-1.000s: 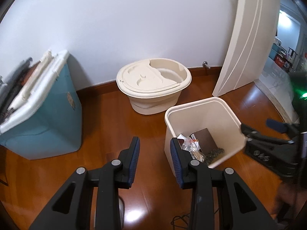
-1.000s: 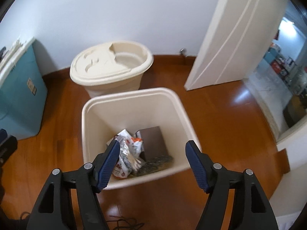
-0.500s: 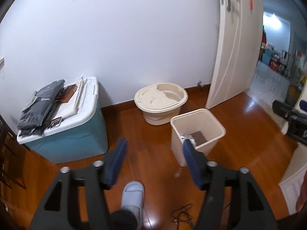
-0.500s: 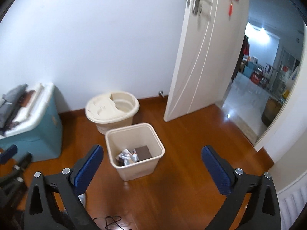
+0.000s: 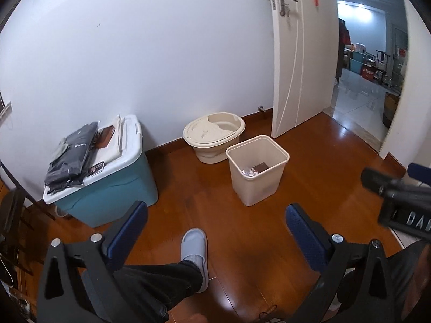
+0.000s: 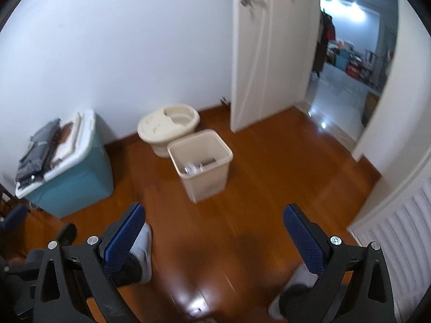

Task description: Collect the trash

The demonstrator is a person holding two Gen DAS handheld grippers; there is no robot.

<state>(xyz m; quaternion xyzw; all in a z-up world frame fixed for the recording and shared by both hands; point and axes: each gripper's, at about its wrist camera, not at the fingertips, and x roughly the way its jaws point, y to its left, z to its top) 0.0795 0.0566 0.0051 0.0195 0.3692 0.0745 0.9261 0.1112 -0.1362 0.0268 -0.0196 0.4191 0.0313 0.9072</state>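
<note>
A beige square trash bin (image 5: 262,188) stands on the wooden floor, also in the right wrist view (image 6: 207,181). Trash lies at its bottom: crumpled wrappers (image 5: 249,172) and a dark brown box (image 5: 260,166). My left gripper (image 5: 215,216) is open and empty, high above the floor, well back from the bin. My right gripper (image 6: 214,215) is open and empty, likewise back from the bin; it shows at the right edge of the left wrist view (image 5: 396,188).
A round beige tub with lid (image 5: 214,136) sits behind the bin by the wall. A teal storage box (image 5: 107,188) with dark clothes on its white lid stands left. A white door (image 5: 299,53) is open to the right. My slippered foot (image 5: 195,245) is below. A radiator (image 6: 398,228) is right.
Both grippers have pulled up and back from the bin, which now looks small and far. Both jaws have opened wider. The trash stays in the bin.
</note>
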